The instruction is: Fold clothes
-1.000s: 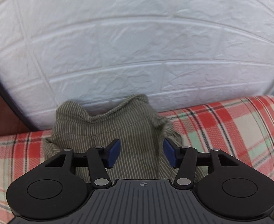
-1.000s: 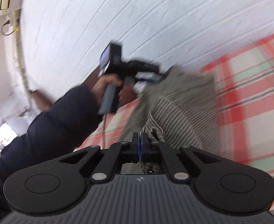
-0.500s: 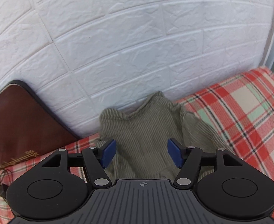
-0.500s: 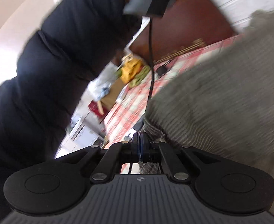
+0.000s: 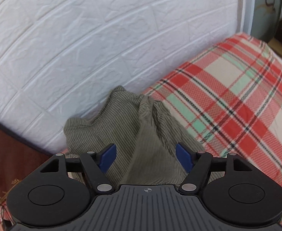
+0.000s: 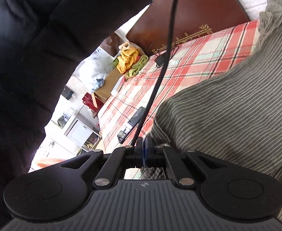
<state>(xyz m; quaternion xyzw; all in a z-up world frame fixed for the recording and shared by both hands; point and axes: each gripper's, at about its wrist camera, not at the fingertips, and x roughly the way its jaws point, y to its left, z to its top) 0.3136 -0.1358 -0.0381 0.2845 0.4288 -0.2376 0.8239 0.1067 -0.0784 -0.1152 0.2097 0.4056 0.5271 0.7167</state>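
Striped garment (image 5: pixel 129 134) bunched on the bed (image 5: pixel 237 100) against the wall. Right hand-held gripper (image 6: pixel 143 150) clamped on its edge; left hand-held gripper (image 5: pixel 143 158) opening over the cloth, unpinched. Advice: seat left pads on the opposite edge, then spread it flat.

The garment (image 5: pixel 121 134) I am folding is an olive-grey piece with fine pale stripes. It lies bunched and creased on the red, green and cream plaid bed (image 5: pixel 237 100), which is my landmark: the cloth sits at the bed's wall side, and one rounded hump of it rises against the white brick-pattern wall. A ridge of twisted folds runs down its middle. Seen from my right side, the same cloth (image 6: pixel 227 105) is lifted and stretched in a broad sheet above the bed, its stripes running across.
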